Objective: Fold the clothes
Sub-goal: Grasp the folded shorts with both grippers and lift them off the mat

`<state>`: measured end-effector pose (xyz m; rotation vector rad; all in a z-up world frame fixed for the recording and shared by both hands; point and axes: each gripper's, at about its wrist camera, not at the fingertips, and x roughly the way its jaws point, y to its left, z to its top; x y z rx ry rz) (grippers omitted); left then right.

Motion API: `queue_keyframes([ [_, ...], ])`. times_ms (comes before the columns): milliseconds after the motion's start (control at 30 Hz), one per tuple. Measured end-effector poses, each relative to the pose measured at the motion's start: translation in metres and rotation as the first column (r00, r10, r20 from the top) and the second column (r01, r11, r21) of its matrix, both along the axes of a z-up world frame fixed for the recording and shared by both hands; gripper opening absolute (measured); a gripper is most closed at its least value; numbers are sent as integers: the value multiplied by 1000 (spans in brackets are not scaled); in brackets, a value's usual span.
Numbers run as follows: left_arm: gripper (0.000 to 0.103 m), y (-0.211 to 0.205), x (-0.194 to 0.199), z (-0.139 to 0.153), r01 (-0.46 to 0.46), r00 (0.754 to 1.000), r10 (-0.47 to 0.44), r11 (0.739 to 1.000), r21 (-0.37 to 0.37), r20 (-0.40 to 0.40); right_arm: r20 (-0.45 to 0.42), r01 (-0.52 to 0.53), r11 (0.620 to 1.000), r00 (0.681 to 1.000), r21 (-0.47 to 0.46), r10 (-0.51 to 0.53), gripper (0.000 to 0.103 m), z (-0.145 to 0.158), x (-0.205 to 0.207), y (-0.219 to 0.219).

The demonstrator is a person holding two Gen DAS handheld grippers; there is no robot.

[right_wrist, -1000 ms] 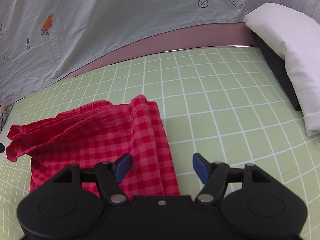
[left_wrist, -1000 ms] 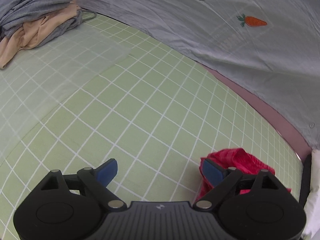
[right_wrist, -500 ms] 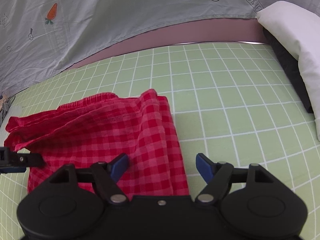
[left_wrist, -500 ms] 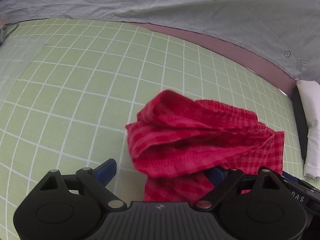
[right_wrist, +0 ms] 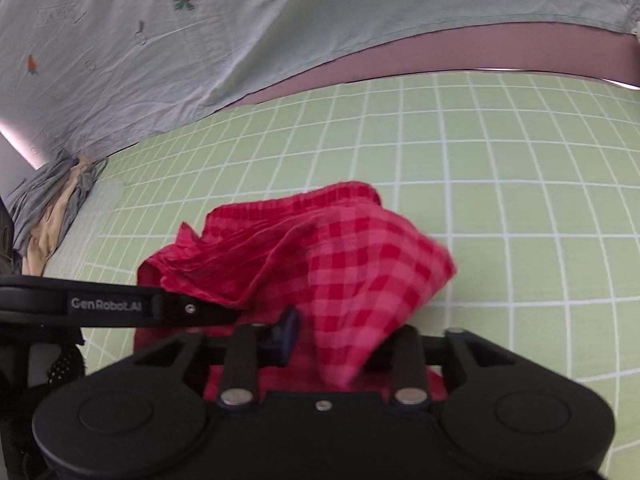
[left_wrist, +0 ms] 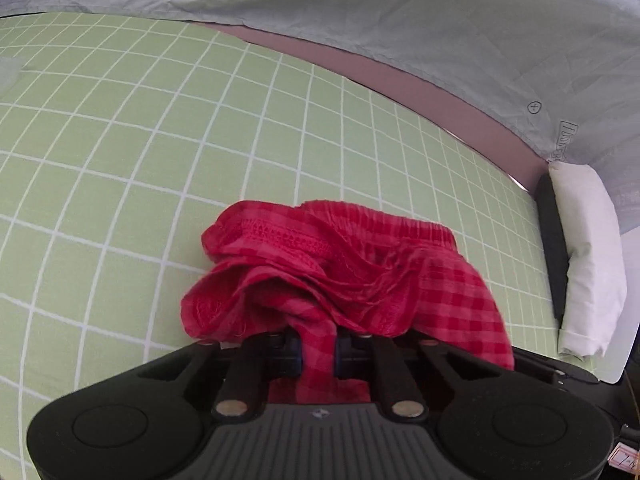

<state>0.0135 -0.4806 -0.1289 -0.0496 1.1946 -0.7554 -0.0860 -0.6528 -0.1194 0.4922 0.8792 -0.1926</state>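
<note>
Red checked cloth [right_wrist: 352, 264] hides the right hand-held gripper's [right_wrist: 328, 344] right fingertip

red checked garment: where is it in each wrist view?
Left wrist: red checked garment sits bottom centre, a strip of it pinched between the closing left tongs.
Right wrist: bottom centre, bunched, a fold between the closing right tongs.
Shared landmark: the grey printed sheet across the top of both views.

One red checked garment [left_wrist: 360, 272], two tongs [left_wrist: 316, 350], one white pillow [left_wrist: 588, 256].
</note>
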Motion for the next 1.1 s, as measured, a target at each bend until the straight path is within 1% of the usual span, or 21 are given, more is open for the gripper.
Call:
queue_keyframes([
  [33, 12, 4, -7, 5, 2, 1000, -2, 1000, -12, 3, 7, -16, 1000, 1000, -3, 16, 12, 5, -2, 8],
  [100, 12, 16, -27, 25, 4, 1000, -3, 999, -40, 25, 40, -31, 1000, 999, -2, 31, 9, 18, -13, 23],
  [200, 12, 33, -57, 48, 1, 999, 2, 996, -86, 37, 80, -20, 1000, 997, -11, 20, 9, 39, -42, 45],
  [333, 12, 52, -96, 69, 42, 997, -33, 992, -116, 76, 115, 8, 999, 993, -45, -3, 8, 64, -82, 74],
  [467, 12, 68, -129, 79, 85, 994, -75, 986, -142, 73, 133, 52, 996, 990, -71, -42, 8, 83, -121, 98],
  [567, 12, 72, -151, 79, 121, 992, -115, 979, -166, 45, 117, 87, 990, 990, -108, -74, 8, 91, -148, 115],
  [633, 12, 70, -169, 78, 155, 988, -149, 973, -173, 43, 109, 114, 985, 989, -127, -100, 8, 93, -167, 119],
  [733, 12, 57, -197, 77, 192, 981, -186, 968, -164, 53, 106, 153, 977, 985, -148, -139, 8, 94, -197, 120],
  [800, 11, 46, -213, 76, 198, 980, -191, 967, -159, 55, 114, 175, 971, 981, -161, -158, 8, 93, -217, 117],
  [900, 11, 15, -243, 79, 195, 979, -183, 966, -167, 88, 138, 168, 965, 980, -202, -142, 7, 92, -241, 101],
  [1000, 12, -31, -273, 82, 182, 981, -166, 967, -175, 105, 176, 155, 956, 978, -248, -113, 7, 91, -270, 62],
  [1067, 12, -64, -291, 86, 175, 982, -159, 968, -179, 103, 172, 143, 953, 980, -267, -99, 7, 89, -286, 28],
  [1100, 12, -80, -299, 91, 178, 981, -159, 966, -188, 113, 175, 136, 946, 981, -295, -86, 7, 91, -293, 13],
])
